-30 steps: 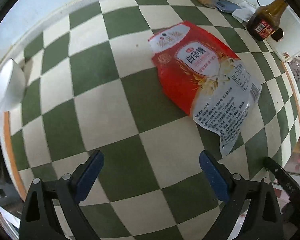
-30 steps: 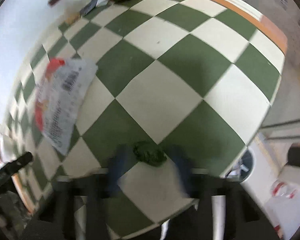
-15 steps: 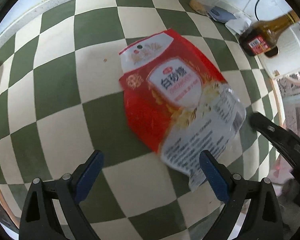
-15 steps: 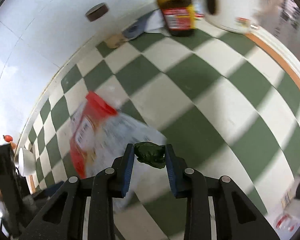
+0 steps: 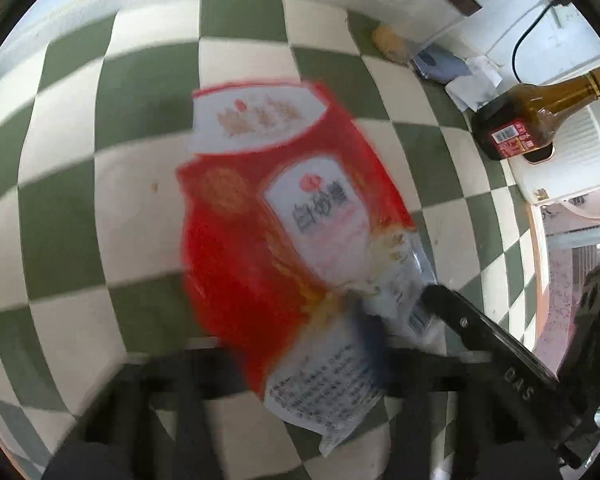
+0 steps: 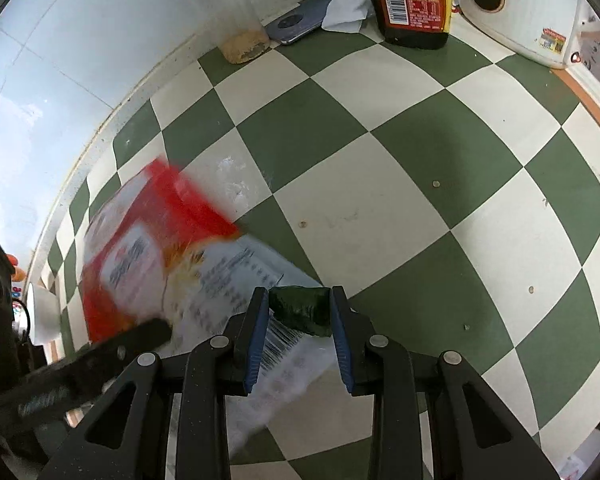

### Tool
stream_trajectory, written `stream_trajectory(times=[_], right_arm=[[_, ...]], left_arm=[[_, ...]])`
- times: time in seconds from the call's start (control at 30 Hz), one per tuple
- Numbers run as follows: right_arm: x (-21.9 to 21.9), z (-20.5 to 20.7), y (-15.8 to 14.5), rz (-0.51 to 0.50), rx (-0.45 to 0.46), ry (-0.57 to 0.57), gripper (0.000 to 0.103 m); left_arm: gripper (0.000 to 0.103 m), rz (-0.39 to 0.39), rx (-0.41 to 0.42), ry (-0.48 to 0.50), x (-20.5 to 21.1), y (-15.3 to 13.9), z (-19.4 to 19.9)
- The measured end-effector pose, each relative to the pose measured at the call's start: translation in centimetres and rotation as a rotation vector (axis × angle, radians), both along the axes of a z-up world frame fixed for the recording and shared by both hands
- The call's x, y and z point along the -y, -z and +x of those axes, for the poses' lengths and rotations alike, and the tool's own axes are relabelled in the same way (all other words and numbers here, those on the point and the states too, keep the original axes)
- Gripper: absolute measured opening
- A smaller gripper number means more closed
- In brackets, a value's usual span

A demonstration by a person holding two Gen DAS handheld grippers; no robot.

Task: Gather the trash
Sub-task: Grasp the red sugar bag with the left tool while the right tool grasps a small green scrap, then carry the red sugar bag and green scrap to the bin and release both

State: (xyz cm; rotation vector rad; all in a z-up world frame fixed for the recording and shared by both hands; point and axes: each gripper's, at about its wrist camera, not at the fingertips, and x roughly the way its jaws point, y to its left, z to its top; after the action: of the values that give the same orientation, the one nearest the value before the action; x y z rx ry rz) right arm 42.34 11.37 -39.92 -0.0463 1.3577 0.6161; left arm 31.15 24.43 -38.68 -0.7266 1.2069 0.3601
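Observation:
A red and white sugar bag (image 5: 276,240) lies flat on the green and cream checkered counter; it also shows in the right wrist view (image 6: 172,256). My left gripper (image 5: 300,364) is over the bag's clear lower end, and its fingers are too blurred to tell whether they hold it. My right gripper (image 6: 300,320) is shut on a small crumpled green wrapper (image 6: 300,310) and holds it just above the bag's lower end. One right finger (image 5: 484,336) shows in the left wrist view beside the bag.
A brown sauce bottle (image 6: 414,0), a white appliance (image 6: 528,12), a clear jar (image 6: 228,16), a phone (image 6: 300,24) and a paper scrap (image 6: 350,6) stand along the back wall. A white bowl (image 6: 40,312) sits at the far left.
My left gripper moved forward onto the bag's lower end and its jaws seem to have narrowed. My right gripper, still holding the green wrapper, came closer to the bag.

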Motion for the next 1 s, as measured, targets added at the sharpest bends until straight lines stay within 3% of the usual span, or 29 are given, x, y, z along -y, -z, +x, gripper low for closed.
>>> stream_trajectory(times=[0.07, 0.27, 0.37, 0.53, 0.8, 0.93, 1.0], right_arm=[[0.4, 0.1, -0.2, 0.012, -0.012, 0.017, 0.032], [3.9, -0.4, -2.5, 0.091, 0.006, 0.088, 0.032], [7.9, -1.3, -4.7, 0.137, 0.043, 0.146, 0.032], [17.4, -4.0, -7.4, 0.192, 0.096, 0.296, 0.032], [36.6, -11.6, -6.8, 0.186, 0.098, 0.639, 0.032], [46.9, -16.5, -4.1, 0.155, 0.067, 0.836, 0.032], [51.2, -18.9, -2.2, 0.136, 0.045, 0.915, 0.032]], left_arm=[[0.0, 0.038, 0.027, 0.011, -0.3, -1.0, 0.1], [0.0, 0.209, 0.109, 0.082, 1.1, -6.4, -0.1], [0.0, 0.288, 0.168, 0.151, 3.6, -9.9, 0.0], [0.0, 0.31, 0.251, 0.257, 8.6, -13.9, 1.1], [0.0, 0.285, 0.335, 0.569, 24.6, -16.6, 2.4], [0.0, 0.241, 0.326, 0.759, 35.0, -14.7, 2.8], [0.0, 0.21, 0.293, 0.871, 41.2, -12.1, 2.5]])
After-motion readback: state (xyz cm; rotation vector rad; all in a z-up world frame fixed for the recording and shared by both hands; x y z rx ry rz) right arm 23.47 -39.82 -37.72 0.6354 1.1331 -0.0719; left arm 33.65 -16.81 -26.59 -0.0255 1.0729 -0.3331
